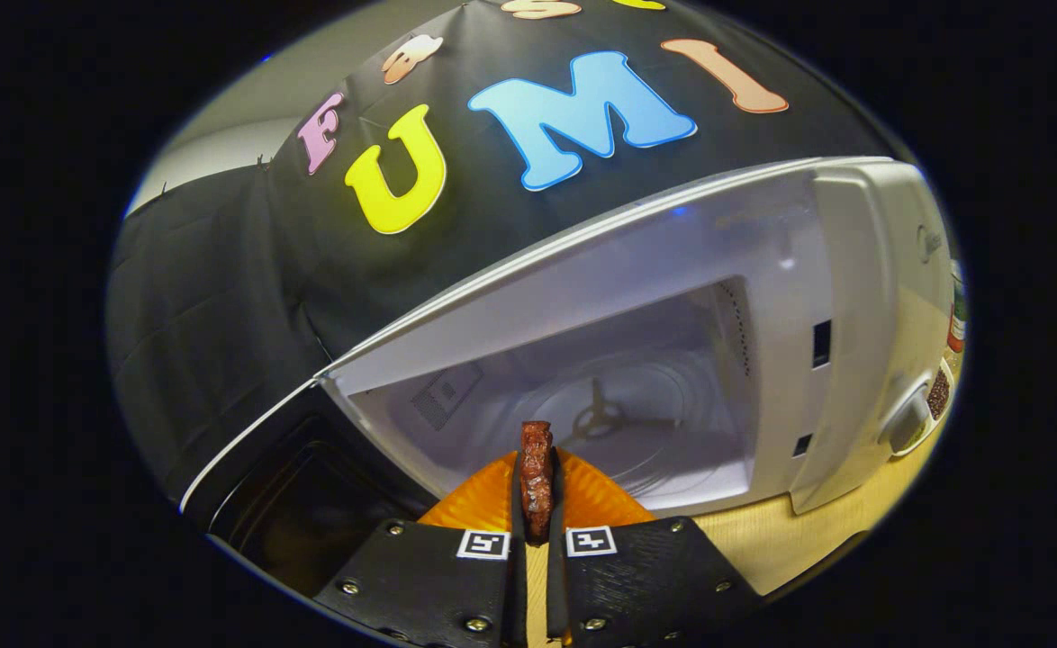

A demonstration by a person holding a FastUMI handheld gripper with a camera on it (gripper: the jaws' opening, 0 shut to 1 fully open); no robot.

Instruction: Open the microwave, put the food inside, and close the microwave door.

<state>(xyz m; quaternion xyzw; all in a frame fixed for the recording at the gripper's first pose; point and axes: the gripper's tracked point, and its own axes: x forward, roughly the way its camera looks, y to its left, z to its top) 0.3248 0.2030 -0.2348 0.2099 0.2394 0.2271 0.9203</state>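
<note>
Before the open microwave [582,360], tongs [536,490] clamped tight on upright food [536,477].

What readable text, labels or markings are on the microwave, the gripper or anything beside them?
No text can be read.
Microwave: small emblem on its control panel, too blurred.
Gripper, shut on the food: two square coded markers, no letters.
Bottle beyond microwave: label too small.
</note>
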